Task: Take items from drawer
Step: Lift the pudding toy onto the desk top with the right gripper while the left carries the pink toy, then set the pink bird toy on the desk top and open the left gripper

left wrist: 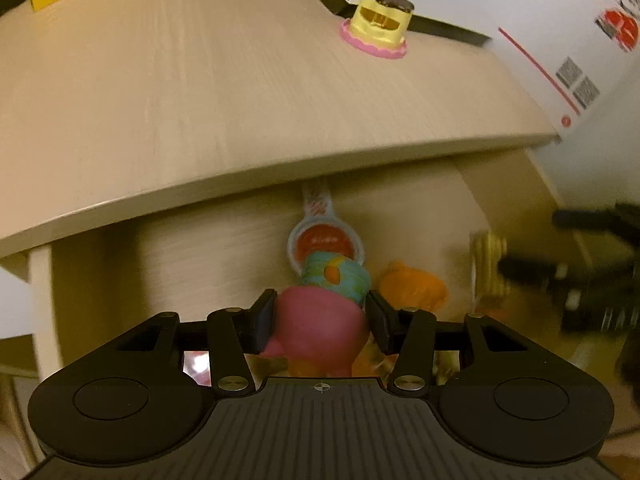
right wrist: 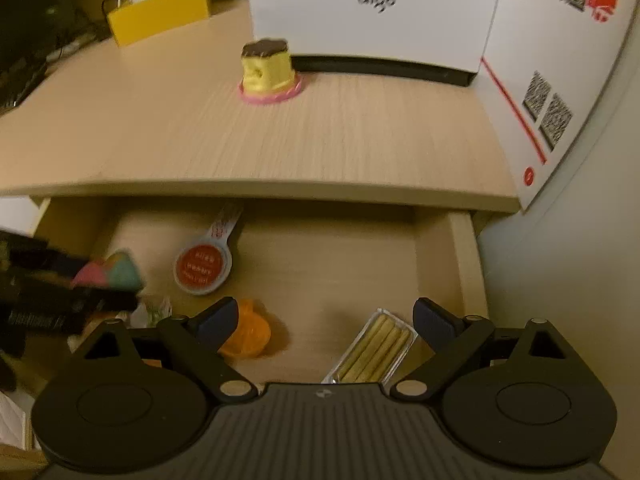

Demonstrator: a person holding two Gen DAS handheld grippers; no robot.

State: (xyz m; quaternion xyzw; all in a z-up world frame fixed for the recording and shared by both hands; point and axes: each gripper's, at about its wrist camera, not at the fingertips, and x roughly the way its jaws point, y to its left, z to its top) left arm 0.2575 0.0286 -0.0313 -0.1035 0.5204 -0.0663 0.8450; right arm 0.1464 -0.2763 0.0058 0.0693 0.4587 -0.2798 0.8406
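My left gripper (left wrist: 320, 320) is shut on a pink and teal toy (left wrist: 320, 312), held above the open drawer (right wrist: 452, 264); the right wrist view shows the same toy (right wrist: 108, 272) at the left. The drawer bottom holds a red-lidded round tag (right wrist: 203, 268), an orange toy (right wrist: 248, 334) and a clear box of yellow sticks (right wrist: 374, 350). My right gripper (right wrist: 324, 320) hangs open over the drawer, the stick box just below between its fingers. A yellow toy cake (right wrist: 270, 72) on a pink base stands on the desk top.
A white aigo box (right wrist: 372, 12) stands at the back right of the desk (right wrist: 360, 140), with a yellow box (right wrist: 160, 12) at the back left. Crumpled wrappers (right wrist: 154, 312) lie in the drawer's left part. A white wall is at the right.
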